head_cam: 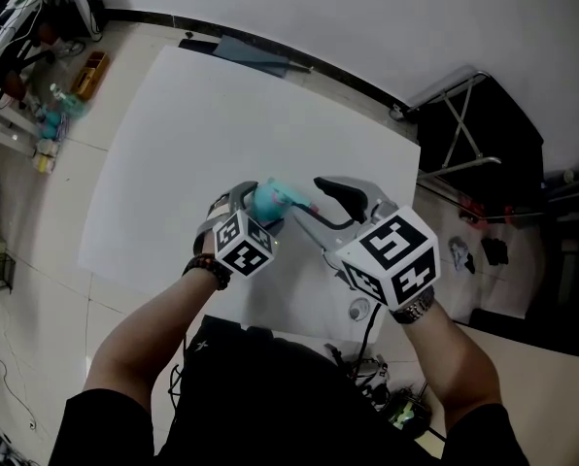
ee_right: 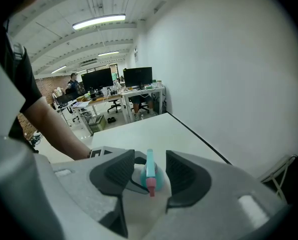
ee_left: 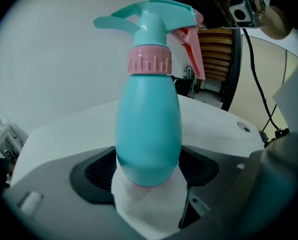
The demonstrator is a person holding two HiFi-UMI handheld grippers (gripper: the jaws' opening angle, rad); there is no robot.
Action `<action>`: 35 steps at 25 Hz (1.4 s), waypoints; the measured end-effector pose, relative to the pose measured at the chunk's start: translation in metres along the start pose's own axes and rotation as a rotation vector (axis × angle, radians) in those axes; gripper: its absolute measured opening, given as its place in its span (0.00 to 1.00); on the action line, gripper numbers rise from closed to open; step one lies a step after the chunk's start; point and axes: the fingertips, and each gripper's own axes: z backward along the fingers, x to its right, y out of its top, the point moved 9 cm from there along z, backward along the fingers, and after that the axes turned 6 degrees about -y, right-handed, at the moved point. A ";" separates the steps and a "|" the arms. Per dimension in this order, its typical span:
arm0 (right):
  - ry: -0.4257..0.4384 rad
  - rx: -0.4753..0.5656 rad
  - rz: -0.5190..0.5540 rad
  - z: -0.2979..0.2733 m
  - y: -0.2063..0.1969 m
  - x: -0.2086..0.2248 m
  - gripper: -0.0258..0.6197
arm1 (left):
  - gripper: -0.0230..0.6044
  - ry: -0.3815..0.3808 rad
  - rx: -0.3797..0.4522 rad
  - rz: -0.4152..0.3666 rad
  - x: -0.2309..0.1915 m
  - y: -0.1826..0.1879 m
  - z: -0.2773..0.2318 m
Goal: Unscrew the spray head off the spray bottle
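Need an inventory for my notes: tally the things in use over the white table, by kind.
1 spray bottle
2 grippers: left gripper, right gripper
Total: 3

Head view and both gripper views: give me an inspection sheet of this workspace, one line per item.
Surface: white table, no spills seen.
Job's things: teal spray bottle held off the table; spray head on, pink collar sitting on the neck.
Clutter: dark flat sheet at the table's far edge.
Tools: left tool shut on the bottle's lower body; right tool open, jaws either side of the spray head, not touching it.
Cables: black cable hanging below the right tool.
Surroundings: black folding stand to the right of the table; desks with monitors beyond.
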 end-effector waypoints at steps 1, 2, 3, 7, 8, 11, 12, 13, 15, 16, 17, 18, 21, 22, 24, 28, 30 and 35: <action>0.002 -0.001 0.002 0.000 0.000 0.000 0.32 | 0.68 -0.001 -0.002 -0.001 0.000 0.000 0.000; 0.005 -0.002 0.004 0.000 0.000 0.000 0.32 | 0.68 -0.001 -0.006 -0.003 -0.001 0.001 0.000; 0.009 -0.004 0.007 -0.001 0.000 0.000 0.32 | 0.69 -0.001 -0.011 -0.007 0.000 0.001 0.000; 0.023 -0.019 0.028 0.000 -0.002 -0.002 0.32 | 0.68 0.005 -0.035 -0.043 0.003 0.000 0.003; 0.028 -0.024 0.034 0.000 -0.003 -0.002 0.32 | 0.68 0.008 -0.042 -0.056 0.004 0.001 0.004; 0.040 -0.040 0.051 0.002 -0.005 -0.001 0.33 | 0.68 0.020 -0.066 -0.099 0.007 0.003 0.006; 0.044 -0.046 0.056 0.003 -0.006 -0.002 0.33 | 0.68 0.023 -0.072 -0.112 0.007 0.004 0.007; 0.048 -0.053 0.061 0.003 -0.008 -0.002 0.33 | 0.67 0.027 -0.078 -0.125 0.008 0.004 0.009; 0.054 -0.069 0.071 0.003 -0.013 -0.003 0.34 | 0.67 0.035 -0.087 -0.150 0.011 0.005 0.013; 0.057 -0.076 0.077 0.004 -0.016 -0.003 0.35 | 0.67 0.039 -0.093 -0.164 0.014 0.005 0.015; 0.060 -0.083 0.081 0.004 -0.018 -0.003 0.35 | 0.67 0.045 -0.099 -0.180 0.015 0.006 0.017; 0.063 -0.090 0.086 0.005 -0.020 -0.003 0.35 | 0.66 0.051 -0.106 -0.196 0.017 0.007 0.019; 0.077 -0.109 0.104 0.004 -0.025 -0.007 0.35 | 0.66 0.067 -0.139 -0.245 0.020 0.007 0.027; 0.083 -0.115 0.109 0.004 -0.027 -0.008 0.35 | 0.66 0.071 -0.152 -0.261 0.021 0.007 0.029; 0.095 -0.125 0.118 0.004 -0.030 -0.013 0.35 | 0.66 0.085 -0.177 -0.292 0.024 0.006 0.035; 0.118 -0.139 0.122 0.002 -0.038 -0.018 0.35 | 0.66 0.115 -0.237 -0.353 0.030 0.004 0.043; 0.132 -0.149 0.120 0.001 -0.043 -0.020 0.35 | 0.66 0.135 -0.264 -0.388 0.032 0.005 0.047; 0.164 -0.156 0.086 0.001 -0.054 -0.025 0.35 | 0.66 0.181 -0.335 -0.469 0.041 0.011 0.058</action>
